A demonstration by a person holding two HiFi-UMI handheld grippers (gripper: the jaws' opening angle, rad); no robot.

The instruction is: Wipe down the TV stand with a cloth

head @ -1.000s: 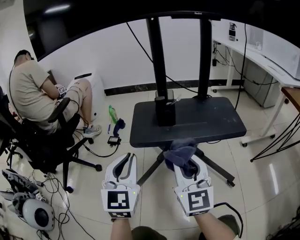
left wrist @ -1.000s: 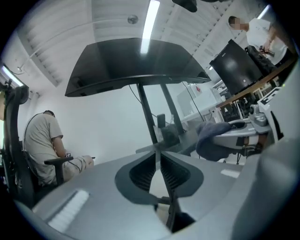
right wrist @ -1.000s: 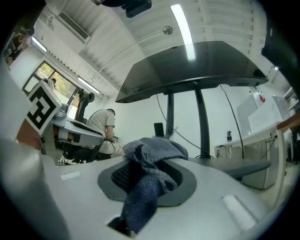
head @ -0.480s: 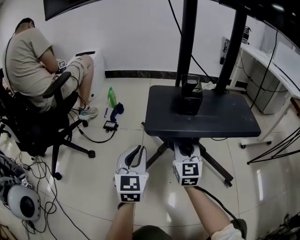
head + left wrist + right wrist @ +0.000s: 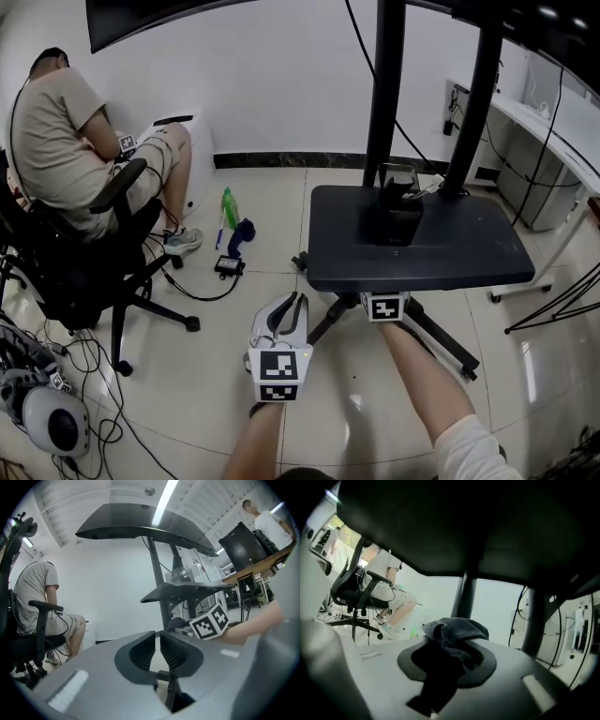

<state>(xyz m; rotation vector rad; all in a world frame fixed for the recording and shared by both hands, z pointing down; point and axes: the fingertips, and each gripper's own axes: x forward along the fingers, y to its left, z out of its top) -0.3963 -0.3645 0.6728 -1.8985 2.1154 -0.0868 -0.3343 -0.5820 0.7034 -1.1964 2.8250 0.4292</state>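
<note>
1. Since the earlier head view, the right gripper (image 5: 447, 660) has pushed forward under the TV stand (image 5: 422, 248). Only its marker cube (image 5: 386, 306) shows there now, at the front edge of the stand's shelf.
2. TV stand: a dark shelf with two posts rising from its back and a black box (image 5: 396, 217) on top, near the middle.
3. Risk (judgement): under the shelf the view is dark and cramped. A blind stroke could catch the cloth on the post (image 5: 464, 597) just ahead and drag it out of the grip.
4. Right forearm (image 5: 422, 375): stretched straight forward, ending at the shelf's front edge.
5. Left gripper (image 5: 289, 314): hangs idle over the floor, just off the shelf's front-left corner. Its jaws are pressed nearly together with nothing between them.
6. Cloth (image 5: 457, 630): a dark bunch pinched in the right gripper's jaws, just beneath the shelf's underside. I cannot tell whether it touches.
</note>
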